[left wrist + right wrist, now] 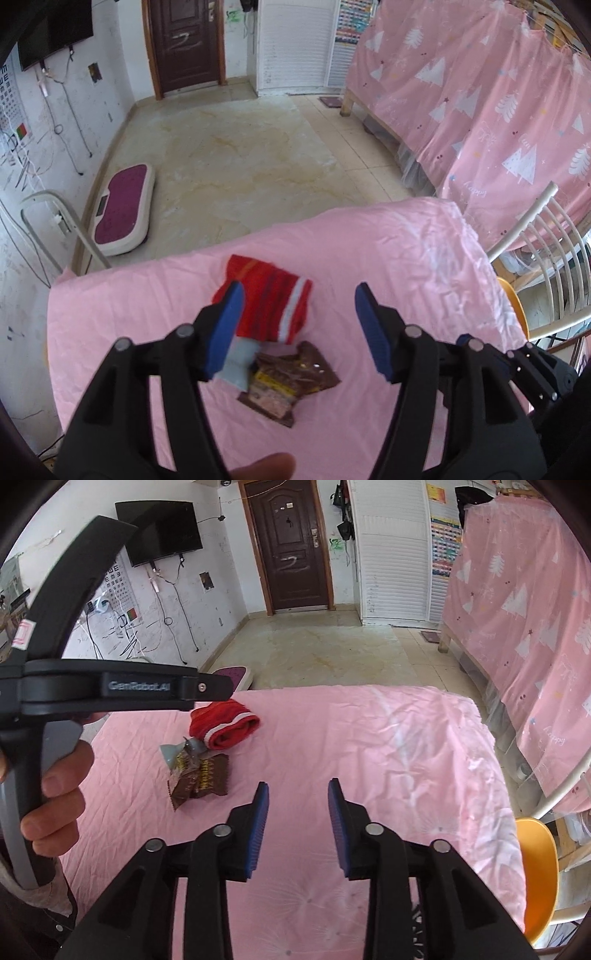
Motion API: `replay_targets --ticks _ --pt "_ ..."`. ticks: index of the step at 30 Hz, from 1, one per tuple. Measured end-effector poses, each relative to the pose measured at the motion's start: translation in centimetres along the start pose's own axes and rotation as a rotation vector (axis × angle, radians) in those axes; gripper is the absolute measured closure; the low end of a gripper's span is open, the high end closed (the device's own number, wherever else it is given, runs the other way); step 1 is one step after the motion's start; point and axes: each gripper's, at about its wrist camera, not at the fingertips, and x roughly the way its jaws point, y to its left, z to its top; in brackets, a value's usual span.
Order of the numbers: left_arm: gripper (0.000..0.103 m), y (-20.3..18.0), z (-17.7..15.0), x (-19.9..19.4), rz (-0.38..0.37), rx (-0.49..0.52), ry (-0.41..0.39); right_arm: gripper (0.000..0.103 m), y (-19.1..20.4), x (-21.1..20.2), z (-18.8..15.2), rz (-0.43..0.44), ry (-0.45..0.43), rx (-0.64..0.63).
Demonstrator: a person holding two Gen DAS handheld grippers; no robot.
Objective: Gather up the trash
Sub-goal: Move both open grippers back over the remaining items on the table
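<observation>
Wrappers (291, 384) lie between left gripper's (299, 328) open jaws.

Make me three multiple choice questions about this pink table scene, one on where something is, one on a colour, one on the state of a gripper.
1. Where do the brown snack wrappers lie?
A. Beside the folded cloth on the pink sheet
B. On the floor
C. On the orange chair

2. What colour is the folded cloth?
A. Green
B. Red with a pale stripe
C. Black

3. How is the left gripper?
A. Shut on a wrapper
B. Shut, empty
C. Open, above the items

Answers: 1 A, wrappers sit next to the cloth; 2 B, red fabric shows; 3 C, its fingers stand apart, holding nothing.
</observation>
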Motion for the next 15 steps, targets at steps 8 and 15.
replay_targets --ticks 8,15 --pt "0.035 3.0 0.1 2.2 0.008 -0.054 0.050 0.054 2.3 1.1 0.1 0.019 0.017 -0.040" --pt "0.017 4.1 0.3 4.5 0.009 -0.098 0.089 0.050 3.3 2.1 0.0 0.026 0.034 -0.066"
